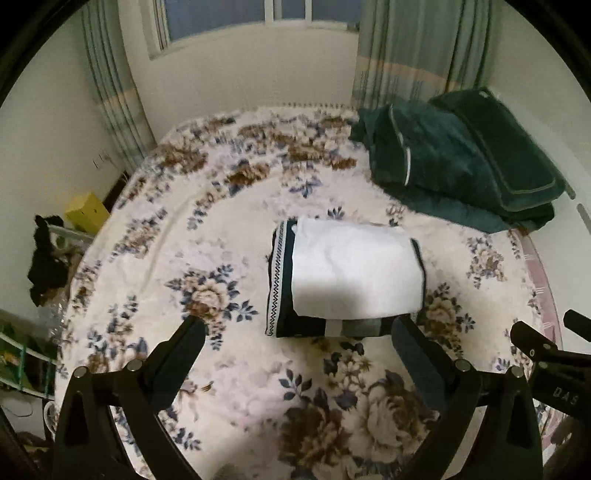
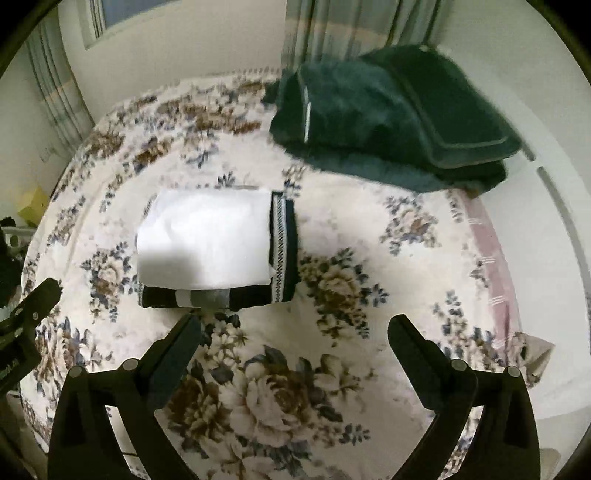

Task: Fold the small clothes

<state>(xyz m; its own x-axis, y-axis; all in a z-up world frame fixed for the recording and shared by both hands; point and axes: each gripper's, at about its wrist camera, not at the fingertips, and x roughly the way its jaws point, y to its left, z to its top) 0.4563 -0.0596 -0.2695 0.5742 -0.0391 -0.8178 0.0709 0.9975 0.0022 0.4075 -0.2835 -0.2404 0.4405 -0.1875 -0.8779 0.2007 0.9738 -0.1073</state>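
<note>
text: "DAS" | on: right tongs point(image 1: 561, 373) body, sideways

A home bedroom; a bed point(image 1: 258, 387) under a floral blanket point(image 1: 207, 295) fills most of the frame, with a folded dark green quilt point(image 1: 461, 162) at its upper right. Striped curtains point(image 1: 417, 48) flank a window point(image 1: 258, 14) along the top edge; clutter lies beside the bed at the left.

both tools are matte black plastic, same build. left gripper point(image 1: 299, 332): two long flat fingers point(image 1: 177, 354) with dark bluish pads on the inner faces, triangular cutouts in the frame arms, round silver pivot pins at the joints. right gripper point(image 2: 295, 328): identical fingers point(image 2: 173, 350), same pins. seen from the left camera, its body carries small screws and pale lettering, roughly "das".
</note>
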